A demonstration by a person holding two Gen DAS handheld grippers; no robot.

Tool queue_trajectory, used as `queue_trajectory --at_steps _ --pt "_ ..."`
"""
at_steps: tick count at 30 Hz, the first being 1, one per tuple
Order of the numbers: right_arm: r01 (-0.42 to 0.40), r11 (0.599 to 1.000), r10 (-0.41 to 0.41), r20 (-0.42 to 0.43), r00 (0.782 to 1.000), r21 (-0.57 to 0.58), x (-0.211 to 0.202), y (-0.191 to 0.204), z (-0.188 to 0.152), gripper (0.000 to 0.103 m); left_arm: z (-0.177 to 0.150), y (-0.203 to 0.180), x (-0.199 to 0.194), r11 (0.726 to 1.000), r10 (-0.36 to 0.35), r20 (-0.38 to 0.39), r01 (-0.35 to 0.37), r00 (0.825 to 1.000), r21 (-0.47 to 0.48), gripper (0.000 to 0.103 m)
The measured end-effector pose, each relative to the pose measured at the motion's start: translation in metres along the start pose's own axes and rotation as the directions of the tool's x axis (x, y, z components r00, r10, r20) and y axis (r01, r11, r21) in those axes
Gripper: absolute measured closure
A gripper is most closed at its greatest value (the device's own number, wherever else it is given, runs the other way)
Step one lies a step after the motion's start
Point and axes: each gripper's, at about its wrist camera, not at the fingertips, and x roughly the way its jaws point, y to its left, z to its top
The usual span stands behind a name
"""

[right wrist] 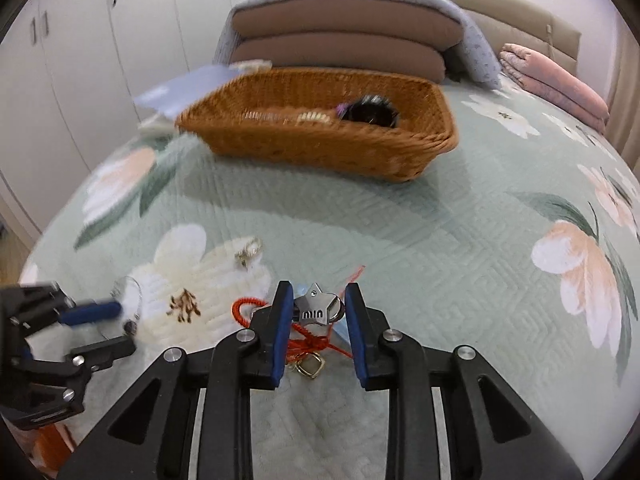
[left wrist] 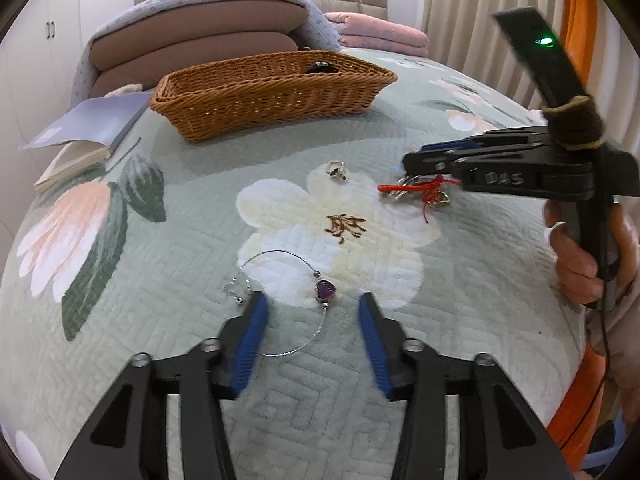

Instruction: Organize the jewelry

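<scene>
A silver wire bangle with a purple stone [left wrist: 324,289] lies on the quilt between the fingers of my open left gripper [left wrist: 310,312]. My right gripper [right wrist: 318,312] is open, its blue pads on either side of a silver star charm [right wrist: 316,306] tied to a red cord [right wrist: 310,340] with a brass ring. This bunch also shows in the left wrist view [left wrist: 416,190], under the right gripper [left wrist: 412,159]. A small silver earring [left wrist: 335,170] lies apart on the white flower. A wicker basket [left wrist: 224,114] stands farther back, with dark jewelry [right wrist: 370,111] inside.
An open book [left wrist: 76,140] lies left of the basket. Stacked brown cushions [right wrist: 340,40] and a folded pink blanket [right wrist: 560,80] sit behind it. White cupboards [right wrist: 80,60] stand beyond the bed's left edge. The left gripper appears in the right wrist view [right wrist: 116,320].
</scene>
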Motion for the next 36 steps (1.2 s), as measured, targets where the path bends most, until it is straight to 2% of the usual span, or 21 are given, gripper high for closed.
queue_trajectory --at_steps 3,4,6,13,21,26,32,36 --pt "-0.03 0.998 0.027 0.046 0.999 0.056 -0.016 -0.013 0.004 0.074 0.001 0.002 0.0 1.0 -0.016 0.005 0.016 1.0 -0.012 0.087" --pt "-0.043 0.996 0.038 0.061 0.997 0.074 -0.022 -0.018 0.006 0.074 0.001 0.003 0.0 1.0 -0.02 0.006 0.021 1.0 -0.017 0.091" --pt "-0.046 0.995 0.039 0.077 0.996 0.092 -0.029 -0.022 0.009 0.074 0.002 0.004 0.0 0.999 -0.025 0.007 0.025 1.0 -0.028 0.094" --pt "-0.075 0.988 0.057 0.126 0.99 0.136 -0.055 -0.031 0.009 0.074 0.001 0.005 -0.004 0.999 -0.033 0.022 0.034 0.999 -0.035 0.095" --pt "-0.077 0.993 0.06 0.17 0.984 0.093 -0.076 -0.021 0.011 0.074 -0.002 0.005 -0.029 0.996 -0.092 0.114 0.094 0.989 -0.012 0.095" --pt "-0.083 0.994 0.068 0.178 0.982 0.077 -0.077 -0.013 0.016 0.074 0.003 0.005 -0.044 0.996 -0.086 0.156 0.086 0.984 0.009 0.095" --pt "-0.077 0.995 0.063 0.205 0.977 0.064 -0.078 -0.009 0.038 0.074 0.023 0.008 -0.059 0.997 -0.076 0.203 0.068 0.976 0.044 0.095" --pt "-0.063 0.996 0.048 0.231 0.972 0.059 -0.077 -0.007 0.064 0.074 0.045 0.017 -0.065 0.997 -0.076 0.241 0.066 0.968 0.05 0.095"
